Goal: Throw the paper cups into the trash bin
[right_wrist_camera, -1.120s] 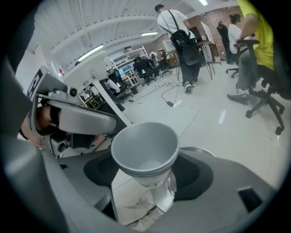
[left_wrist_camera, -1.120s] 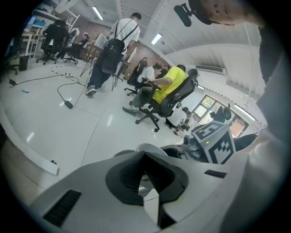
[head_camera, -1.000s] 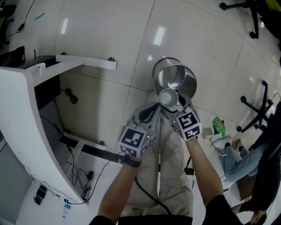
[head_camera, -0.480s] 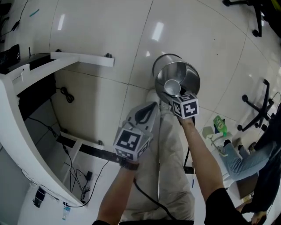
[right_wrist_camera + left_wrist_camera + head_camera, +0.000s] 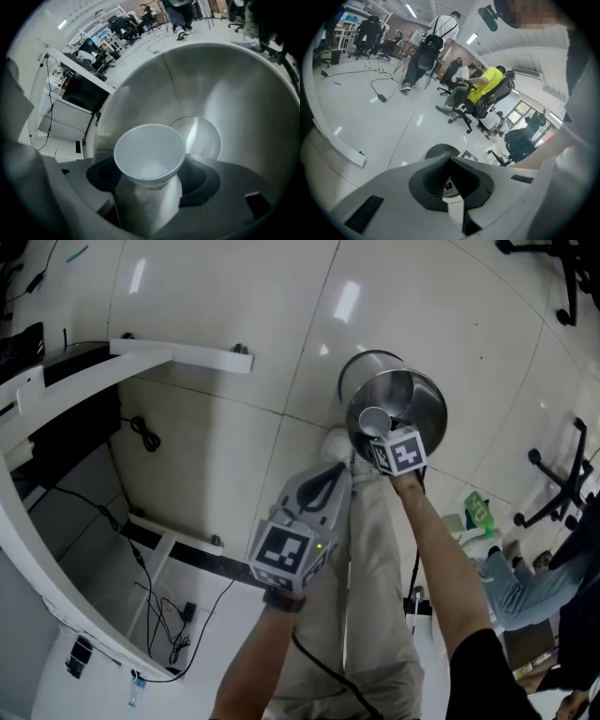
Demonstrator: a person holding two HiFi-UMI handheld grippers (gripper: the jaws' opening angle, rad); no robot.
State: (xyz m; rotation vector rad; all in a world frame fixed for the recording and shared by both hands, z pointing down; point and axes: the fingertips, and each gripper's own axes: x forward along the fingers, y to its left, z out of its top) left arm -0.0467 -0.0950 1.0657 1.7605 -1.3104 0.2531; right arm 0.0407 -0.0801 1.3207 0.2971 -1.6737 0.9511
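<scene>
Right claw (image 5: 380, 434) first: it is pinching a white paper cup (image 5: 373, 420), jaws on either side of the cup's body and the open mouth facing away from the claw. In the right gripper view the paper cup (image 5: 149, 152) sits square between the jaws with the shiny inside of the trash bin (image 5: 225, 89) wrapping all around it. So the cup is right at the bin's mouth, and it is gripped, not released. From the head view the steel trash bin (image 5: 429, 401) stands on the pale tiled floor (image 5: 234, 296), just beyond the person's feet, and the right claw points steeply down into it.

Over to the left claw (image 5: 330, 474): it hangs nearer, just left of the bin, above the person's light trousers (image 5: 370, 568). In its own view the left claw (image 5: 450, 180) seems pressed together, with nothing caught in it, though the angle is tight. The bin's rim (image 5: 440, 150) peeks out just past the tips.

Further out, a white desk (image 5: 56, 399) curves along the left with black cables (image 5: 164, 610) on the floor beneath it. A black chair base (image 5: 553, 488) stands far right.
</scene>
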